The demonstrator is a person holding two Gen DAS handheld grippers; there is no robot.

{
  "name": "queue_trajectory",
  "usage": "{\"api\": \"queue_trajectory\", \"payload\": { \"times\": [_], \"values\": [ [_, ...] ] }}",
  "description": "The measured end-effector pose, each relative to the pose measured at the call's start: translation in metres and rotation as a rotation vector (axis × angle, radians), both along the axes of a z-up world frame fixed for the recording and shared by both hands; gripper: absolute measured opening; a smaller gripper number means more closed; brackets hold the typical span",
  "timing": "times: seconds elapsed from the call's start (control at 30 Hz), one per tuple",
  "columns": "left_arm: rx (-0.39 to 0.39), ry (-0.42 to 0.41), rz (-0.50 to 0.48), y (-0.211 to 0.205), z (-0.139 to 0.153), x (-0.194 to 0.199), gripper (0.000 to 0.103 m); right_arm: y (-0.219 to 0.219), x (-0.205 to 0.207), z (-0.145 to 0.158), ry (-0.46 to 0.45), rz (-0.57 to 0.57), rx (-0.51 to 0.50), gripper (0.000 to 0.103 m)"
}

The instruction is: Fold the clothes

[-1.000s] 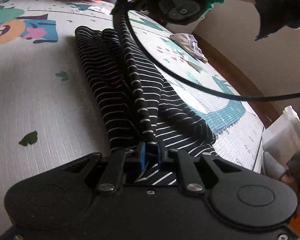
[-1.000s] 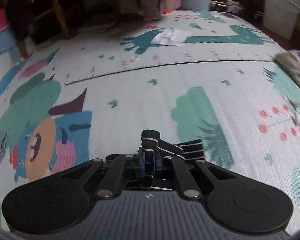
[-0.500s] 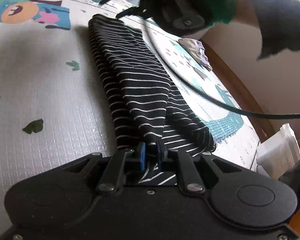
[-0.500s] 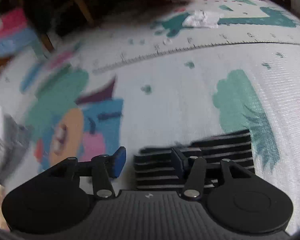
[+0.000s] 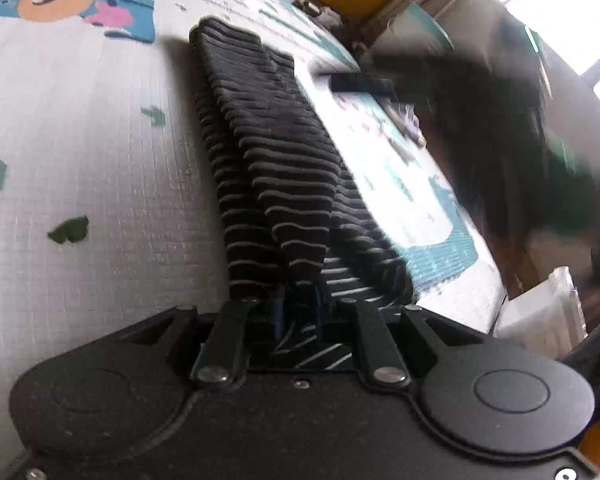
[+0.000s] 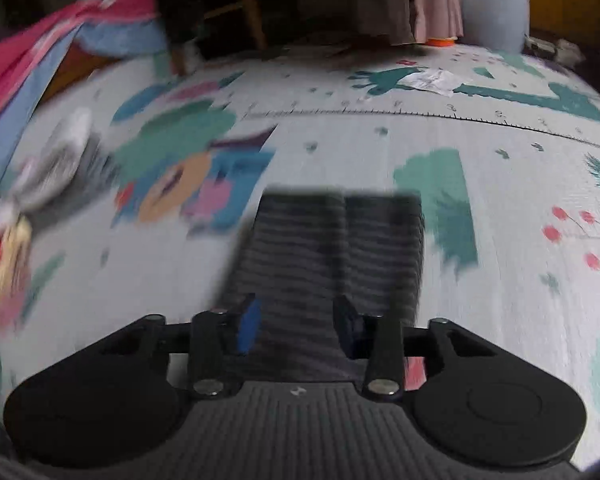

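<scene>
A black garment with thin white stripes [image 5: 284, 168] lies folded into a long narrow band on the play mat [image 5: 80, 140]. My left gripper [image 5: 300, 312] pinches the band's near end between its blue pads, and its jaws are opening a little. In the right wrist view the garment's [image 6: 340, 248] other end lies flat, blurred by motion. My right gripper [image 6: 298, 326] hovers over it with jaws apart and closing; cloth lies beneath and between the fingers, but the pads do not press it. The right hand shows as a dark blur [image 5: 480, 120] in the left wrist view.
A loose heap of clothes [image 6: 52, 160] and pink and blue cloth [image 6: 60, 32] lie at the mat's left. A white bucket [image 6: 496, 4] and a paper scrap [image 6: 432, 80] are at the back. A white bin [image 5: 540, 320] stands beyond the mat's right edge.
My right gripper let go of the garment's far end, opened wide, drew back over the cloth and began to close. The released end dropped flat on the mat. My left gripper rolled slightly, still pinching.
</scene>
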State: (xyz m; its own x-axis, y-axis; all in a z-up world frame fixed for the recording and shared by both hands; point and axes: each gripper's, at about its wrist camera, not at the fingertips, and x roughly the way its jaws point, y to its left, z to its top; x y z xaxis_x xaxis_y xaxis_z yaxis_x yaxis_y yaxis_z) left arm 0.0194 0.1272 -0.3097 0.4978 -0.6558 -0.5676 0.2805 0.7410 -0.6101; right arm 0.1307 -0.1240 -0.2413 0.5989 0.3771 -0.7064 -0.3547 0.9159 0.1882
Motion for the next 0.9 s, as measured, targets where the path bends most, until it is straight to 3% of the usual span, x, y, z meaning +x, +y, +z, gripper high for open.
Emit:
{"api": "queue_trajectory", "payload": {
  "times": [0.13,0.23,0.33,0.4,0.47,0.5,0.57,0.67,0.8,0.83,0.9],
  "values": [
    [0.090,-0.109,0.061,0.004,0.025,0.010,0.014,-0.012,-0.054,-0.005,-0.008,0.006,-0.021,0.036],
    [0.122,-0.181,-0.042,-0.016,0.038,0.025,0.014,-0.010,-0.067,-0.011,-0.003,0.036,-0.032,0.033],
    [0.211,-0.246,-0.185,-0.050,0.037,0.025,0.015,-0.005,-0.064,-0.011,-0.029,0.078,-0.021,0.027],
    [0.268,-0.244,-0.231,-0.064,0.028,0.022,0.015,-0.001,-0.054,-0.011,-0.045,0.088,-0.002,0.026],
    [0.392,-0.205,-0.257,-0.074,0.010,0.018,0.014,0.005,-0.042,-0.018,-0.042,0.111,-0.003,0.026],
    [0.415,-0.198,-0.262,-0.074,0.004,0.015,0.015,0.009,-0.036,-0.026,-0.019,0.132,-0.018,0.026],
    [0.388,-0.193,-0.244,-0.068,0.003,0.009,0.015,0.016,-0.031,-0.044,0.037,0.191,-0.063,0.026],
    [0.441,-0.255,-0.243,-0.070,0.019,0.005,0.015,0.016,-0.035,-0.041,-0.011,0.258,-0.085,0.026],
    [0.386,-0.330,-0.259,-0.071,0.031,0.003,0.015,-0.001,-0.039,-0.029,-0.046,0.218,-0.009,0.026],
    [0.401,-0.325,-0.279,-0.072,0.028,0.003,0.015,-0.005,-0.039,-0.027,-0.043,0.206,0.005,0.026],
    [0.513,-0.271,-0.291,-0.076,0.007,0.005,0.015,-0.008,-0.042,-0.031,-0.021,0.205,-0.030,0.026]
  ]
}}
